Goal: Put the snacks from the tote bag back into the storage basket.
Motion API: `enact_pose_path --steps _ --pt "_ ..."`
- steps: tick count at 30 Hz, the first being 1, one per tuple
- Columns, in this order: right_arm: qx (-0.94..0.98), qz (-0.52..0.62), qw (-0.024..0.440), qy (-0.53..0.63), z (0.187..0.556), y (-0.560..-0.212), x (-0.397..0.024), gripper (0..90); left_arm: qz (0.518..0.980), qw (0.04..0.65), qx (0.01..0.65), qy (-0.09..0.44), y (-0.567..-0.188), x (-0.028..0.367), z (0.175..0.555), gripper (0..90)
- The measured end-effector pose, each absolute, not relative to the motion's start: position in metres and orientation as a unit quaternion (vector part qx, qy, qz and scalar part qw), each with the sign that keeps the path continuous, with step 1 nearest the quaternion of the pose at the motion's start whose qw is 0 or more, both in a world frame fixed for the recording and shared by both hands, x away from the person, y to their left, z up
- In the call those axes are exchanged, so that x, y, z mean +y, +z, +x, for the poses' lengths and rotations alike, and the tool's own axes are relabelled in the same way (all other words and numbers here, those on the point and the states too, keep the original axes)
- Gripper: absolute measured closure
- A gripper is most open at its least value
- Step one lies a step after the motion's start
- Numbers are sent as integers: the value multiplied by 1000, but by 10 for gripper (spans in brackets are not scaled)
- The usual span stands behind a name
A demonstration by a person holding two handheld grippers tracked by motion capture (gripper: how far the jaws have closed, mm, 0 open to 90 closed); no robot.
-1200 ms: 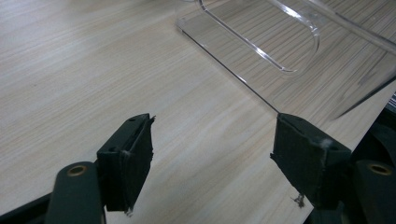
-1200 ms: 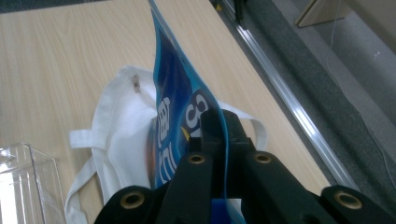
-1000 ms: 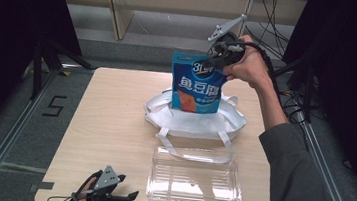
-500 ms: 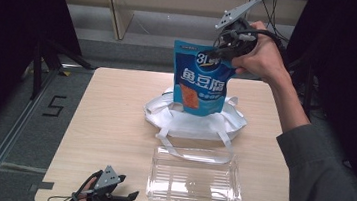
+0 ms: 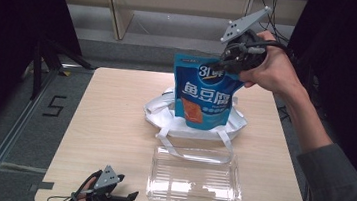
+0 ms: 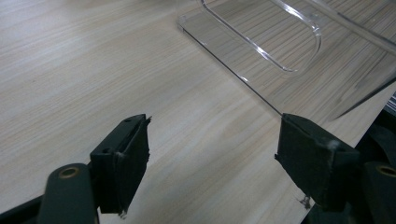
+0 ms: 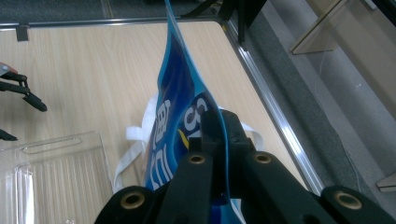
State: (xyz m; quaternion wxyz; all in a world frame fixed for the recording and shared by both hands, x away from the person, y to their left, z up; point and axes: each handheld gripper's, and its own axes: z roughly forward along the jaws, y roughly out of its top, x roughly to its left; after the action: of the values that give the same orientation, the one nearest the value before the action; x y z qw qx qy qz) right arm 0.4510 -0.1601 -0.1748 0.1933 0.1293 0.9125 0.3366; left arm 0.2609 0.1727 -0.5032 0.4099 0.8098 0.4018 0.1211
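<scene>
A: What's at your left?
B: Your left gripper rests low at the pale wood-grain bench edge, its black padded jaws released with nothing between them. Just beside it lies the clear ribbed plastic tray.

A: And further right?
B: A crumpled white cloth bag with flat straps sits mid-bench. Above it hangs the glossy blue pouch, your right gripper clenched on its thin top corner
</scene>
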Motion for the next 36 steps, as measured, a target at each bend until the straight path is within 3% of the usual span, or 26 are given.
enact_pose_path --steps 21,23,27,36 --pt "917 89 189 341 409 -188 -159 900 815 400 399 130 -503 176 262 234" --pt "918 117 169 340 403 -190 -160 900 815 400 399 130 -503 176 262 234" --pt "917 92 182 343 398 -193 -159 900 815 398 400 130 -502 176 262 234" --pt "921 80 157 349 383 -200 -158 900 808 407 404 131 -502 176 261 236"
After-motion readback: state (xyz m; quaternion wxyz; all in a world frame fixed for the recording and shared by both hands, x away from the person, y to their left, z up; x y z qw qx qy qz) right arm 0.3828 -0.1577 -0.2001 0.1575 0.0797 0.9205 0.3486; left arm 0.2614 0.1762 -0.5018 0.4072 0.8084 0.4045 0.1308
